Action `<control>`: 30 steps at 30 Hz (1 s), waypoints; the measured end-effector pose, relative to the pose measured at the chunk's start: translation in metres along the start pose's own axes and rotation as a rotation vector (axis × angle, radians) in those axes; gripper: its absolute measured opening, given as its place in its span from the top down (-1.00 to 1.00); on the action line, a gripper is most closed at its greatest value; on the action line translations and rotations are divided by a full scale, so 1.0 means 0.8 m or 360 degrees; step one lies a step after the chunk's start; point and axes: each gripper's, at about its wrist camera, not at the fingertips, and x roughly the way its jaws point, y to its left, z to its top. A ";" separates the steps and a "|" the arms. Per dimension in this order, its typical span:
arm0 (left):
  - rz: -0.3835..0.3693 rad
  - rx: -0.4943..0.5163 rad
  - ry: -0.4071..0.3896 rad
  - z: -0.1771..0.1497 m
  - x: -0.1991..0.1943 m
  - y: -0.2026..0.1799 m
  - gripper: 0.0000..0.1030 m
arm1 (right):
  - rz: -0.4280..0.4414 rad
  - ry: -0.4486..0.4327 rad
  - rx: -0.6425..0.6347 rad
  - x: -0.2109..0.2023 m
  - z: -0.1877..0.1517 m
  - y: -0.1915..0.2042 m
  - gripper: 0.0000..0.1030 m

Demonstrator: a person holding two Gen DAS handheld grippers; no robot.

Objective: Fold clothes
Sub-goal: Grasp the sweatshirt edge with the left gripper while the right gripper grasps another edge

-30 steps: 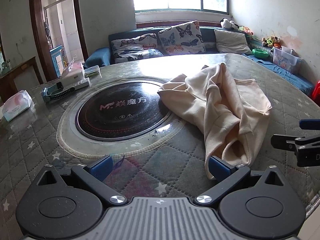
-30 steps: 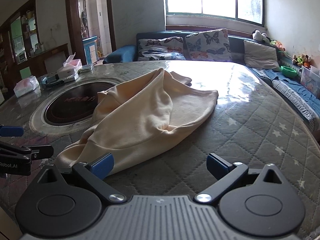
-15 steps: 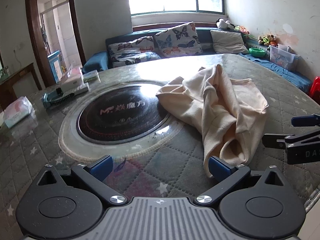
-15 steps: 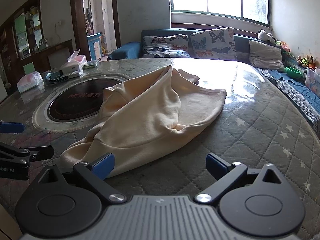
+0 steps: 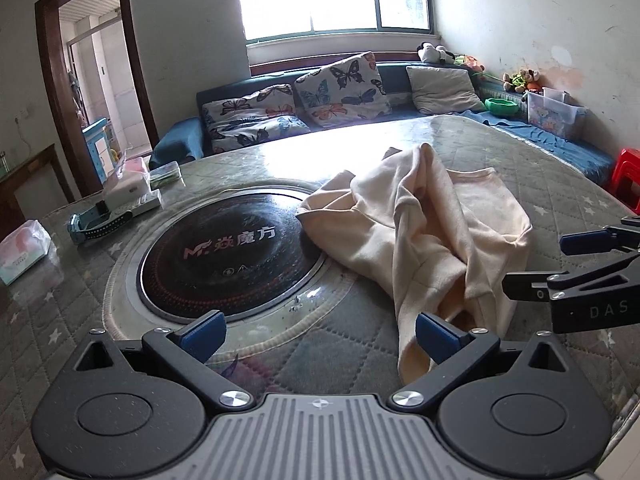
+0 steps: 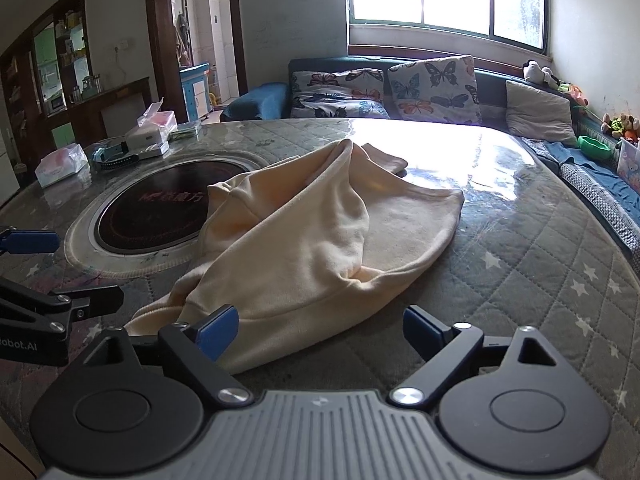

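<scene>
Lying crumpled on the counter (image 6: pixel 540 248), the cream garment (image 6: pixel 320 240) sits just ahead of both tools. Left tool (image 5: pixel 320 330) and right tool (image 6: pixel 320 328) are spread wide, holding nothing, near its hem.

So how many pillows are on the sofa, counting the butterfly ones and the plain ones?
Butterfly pillows: 2, one lying flat and one propped up
Plain pillows: 1, the grey one
Total: 3
</scene>
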 end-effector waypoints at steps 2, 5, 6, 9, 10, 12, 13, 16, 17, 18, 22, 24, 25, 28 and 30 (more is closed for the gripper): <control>-0.0025 -0.0015 -0.0001 0.006 0.003 0.002 -0.83 | 0.0000 -0.0005 -0.0003 0.003 0.004 -0.001 -0.72; -0.0074 -0.0022 -0.0017 0.021 0.010 0.003 -0.62 | -0.0001 -0.0011 -0.0009 0.007 0.013 -0.002 -0.65; -0.0087 -0.0012 -0.0029 0.027 0.013 0.001 -0.58 | 0.0000 -0.0015 -0.0008 0.009 0.017 -0.004 -0.62; -0.0129 0.0020 -0.0062 0.048 0.024 -0.007 -0.37 | 0.0002 -0.0030 -0.0001 0.013 0.029 -0.009 -0.54; -0.0145 0.0028 -0.0072 0.057 0.029 -0.010 -0.34 | 0.0002 -0.0038 0.0004 0.014 0.033 -0.011 -0.51; -0.0187 0.0059 -0.0090 0.073 0.040 -0.018 -0.20 | -0.0002 -0.0051 0.0016 0.015 0.041 -0.016 -0.42; -0.0207 0.0077 -0.0097 0.081 0.045 -0.022 -0.15 | -0.0005 -0.0056 0.0022 0.016 0.044 -0.018 -0.39; -0.0249 0.0130 -0.0096 0.097 0.065 -0.033 -0.02 | -0.0016 -0.0076 0.0051 0.020 0.060 -0.030 -0.30; -0.0254 0.0147 -0.0084 0.099 0.073 -0.036 -0.02 | -0.0020 -0.0079 0.0058 0.021 0.063 -0.033 -0.30; -0.0259 0.0164 -0.0072 0.101 0.080 -0.039 -0.01 | -0.0024 -0.0084 0.0066 0.022 0.068 -0.037 -0.29; -0.0278 0.0233 -0.0025 0.109 0.112 -0.049 0.25 | -0.0046 -0.0095 0.0084 0.031 0.083 -0.050 -0.21; -0.0287 0.0267 -0.0001 0.114 0.127 -0.054 0.62 | -0.0038 -0.0093 0.0096 0.037 0.091 -0.055 -0.14; -0.0292 0.0284 0.0011 0.116 0.135 -0.057 0.78 | -0.0031 -0.0093 0.0100 0.040 0.094 -0.057 -0.11; -0.0283 0.0248 0.0012 0.116 0.139 -0.048 0.88 | -0.0009 -0.0094 0.0110 0.047 0.104 -0.062 -0.04; -0.0272 0.0203 0.0004 0.114 0.137 -0.037 0.90 | 0.0025 -0.0092 0.0106 0.058 0.113 -0.062 -0.01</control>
